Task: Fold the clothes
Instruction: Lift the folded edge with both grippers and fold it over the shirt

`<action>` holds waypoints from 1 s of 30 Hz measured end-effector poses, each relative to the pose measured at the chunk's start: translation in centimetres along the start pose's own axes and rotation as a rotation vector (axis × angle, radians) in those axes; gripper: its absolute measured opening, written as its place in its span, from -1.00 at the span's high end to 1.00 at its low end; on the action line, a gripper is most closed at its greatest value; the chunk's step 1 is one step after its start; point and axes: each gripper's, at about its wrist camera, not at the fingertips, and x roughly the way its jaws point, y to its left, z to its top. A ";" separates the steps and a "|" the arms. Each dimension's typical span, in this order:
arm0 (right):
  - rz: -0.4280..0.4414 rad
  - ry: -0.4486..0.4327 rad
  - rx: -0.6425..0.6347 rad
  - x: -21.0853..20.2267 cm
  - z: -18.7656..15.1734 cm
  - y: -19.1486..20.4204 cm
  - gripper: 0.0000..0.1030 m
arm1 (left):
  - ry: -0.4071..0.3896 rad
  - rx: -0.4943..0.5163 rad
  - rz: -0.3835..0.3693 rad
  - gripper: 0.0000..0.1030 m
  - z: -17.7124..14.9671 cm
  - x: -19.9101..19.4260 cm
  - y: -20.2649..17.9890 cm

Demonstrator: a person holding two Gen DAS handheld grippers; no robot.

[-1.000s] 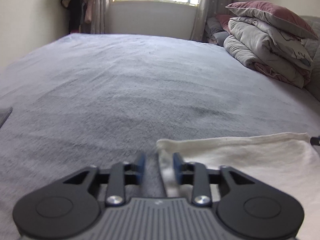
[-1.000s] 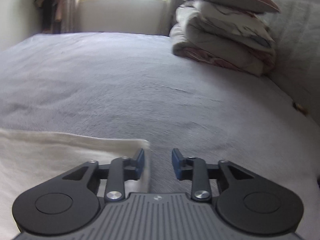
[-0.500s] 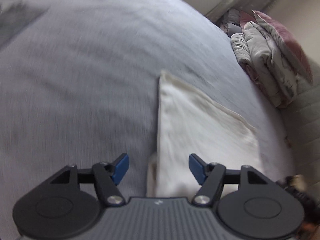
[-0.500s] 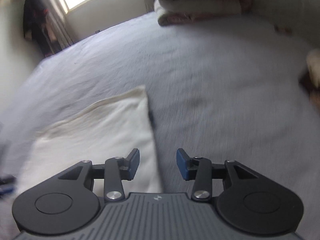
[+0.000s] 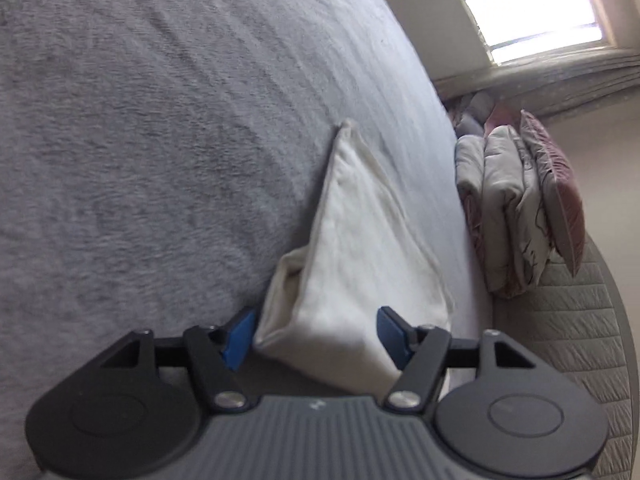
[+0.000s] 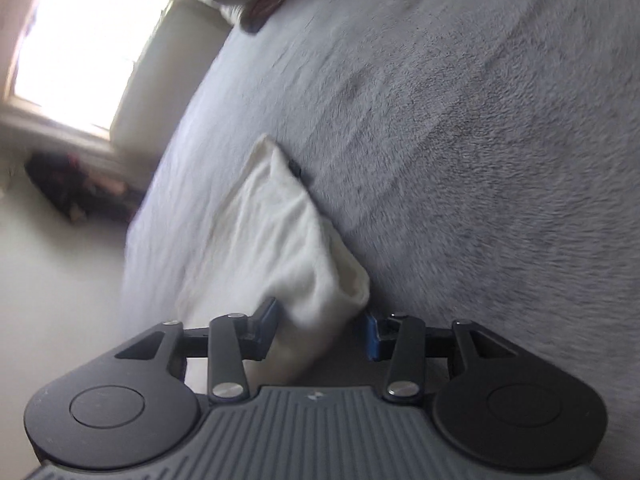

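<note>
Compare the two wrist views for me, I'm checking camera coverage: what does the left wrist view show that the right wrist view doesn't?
Only the left wrist view shows the quilted grey headboard and the left gripper, its jaws closing around a cloth corner without pressing it. Only the right wrist view shows dark clothes hanging by the wall and the right gripper astride another corner. Both show the folded cream cloth, the grey fleece bedspread, the bright window and stacked bedding.

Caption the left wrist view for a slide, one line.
Left tongs closing around the near end of a folded white cloth on a grey bedspread, stacked bedding beyond.
</note>
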 end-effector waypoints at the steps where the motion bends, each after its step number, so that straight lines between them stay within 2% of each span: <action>1: 0.000 -0.015 -0.001 0.3 -0.1 0.3 0.13 | -0.005 0.015 0.001 -0.01 -0.1 0.4 -0.3; 4: -0.026 -0.053 -0.058 0.8 -0.5 1.5 0.33 | 0.008 0.012 -0.013 0.37 -0.1 1.6 -0.7; 5: -0.040 -0.065 -0.085 0.9 -0.7 1.9 0.51 | 0.003 0.011 -0.006 0.52 -0.1 1.8 -0.7; 8: -0.057 -0.097 -0.114 0.9 -1.0 2.6 0.65 | -0.024 0.024 0.031 0.67 -0.3 2.0 -1.3; 12: -0.121 -0.147 -0.203 0.7 -2.0 4.6 0.73 | -0.073 0.092 0.085 0.71 -0.6 1.4 -2.9; 14: -0.159 -0.168 -0.249 0.0 -2.5 5.4 0.84 | -0.090 0.102 0.101 0.72 -0.6 0.8 -3.3; 16: -0.179 -0.177 -0.277 -0.9 -2.8 6.0 0.85 | -0.094 0.101 0.105 0.72 -0.6 0.0 -3.4; 24: -0.244 -0.167 -0.322 -3.9 -4.5 7.0 0.85 | -0.043 0.124 0.105 0.73 -2.0 -2.5 -2.9; 27: -0.256 -0.164 -0.326 -5.7 -6.0 5.6 0.85 | -0.017 0.114 0.095 0.73 -2.8 -3.7 -2.1; 30: -0.290 -0.157 -0.399 -6.1 -7.7 4.9 0.85 | 0.008 0.125 0.087 0.72 -3.5 -4.4 -1.1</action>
